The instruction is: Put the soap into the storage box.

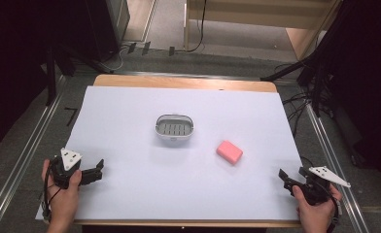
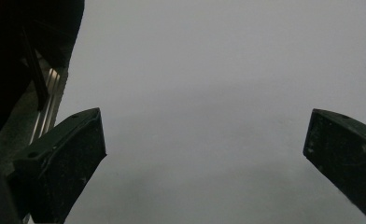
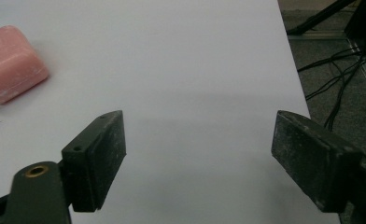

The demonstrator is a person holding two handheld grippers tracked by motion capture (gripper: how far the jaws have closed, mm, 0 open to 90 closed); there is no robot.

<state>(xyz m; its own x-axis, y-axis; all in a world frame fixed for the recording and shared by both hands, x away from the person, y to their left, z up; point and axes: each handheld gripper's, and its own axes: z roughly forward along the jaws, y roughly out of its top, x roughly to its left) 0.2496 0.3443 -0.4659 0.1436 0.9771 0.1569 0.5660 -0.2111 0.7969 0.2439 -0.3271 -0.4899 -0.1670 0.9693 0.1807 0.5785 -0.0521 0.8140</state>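
Note:
A pink soap bar (image 1: 229,152) lies on the white table sheet (image 1: 130,121), right of centre; it shows again as the pink soap bar (image 3: 10,63) at the upper left of the right gripper view. A small white and grey soap dish (image 1: 174,129) with a slotted floor stands in the middle, empty. My left gripper (image 1: 97,170) rests low at the front left, jaws wide apart with nothing between them (image 2: 204,149). My right gripper (image 1: 290,177) sits at the front right corner, also open and empty (image 3: 200,158), well short of the soap.
The table's wooden edge (image 1: 183,82) runs along the back. Metal rails (image 1: 23,145) flank both sides, with cables (image 3: 335,70) on the floor to the right. Dark stands and curtains surround the table.

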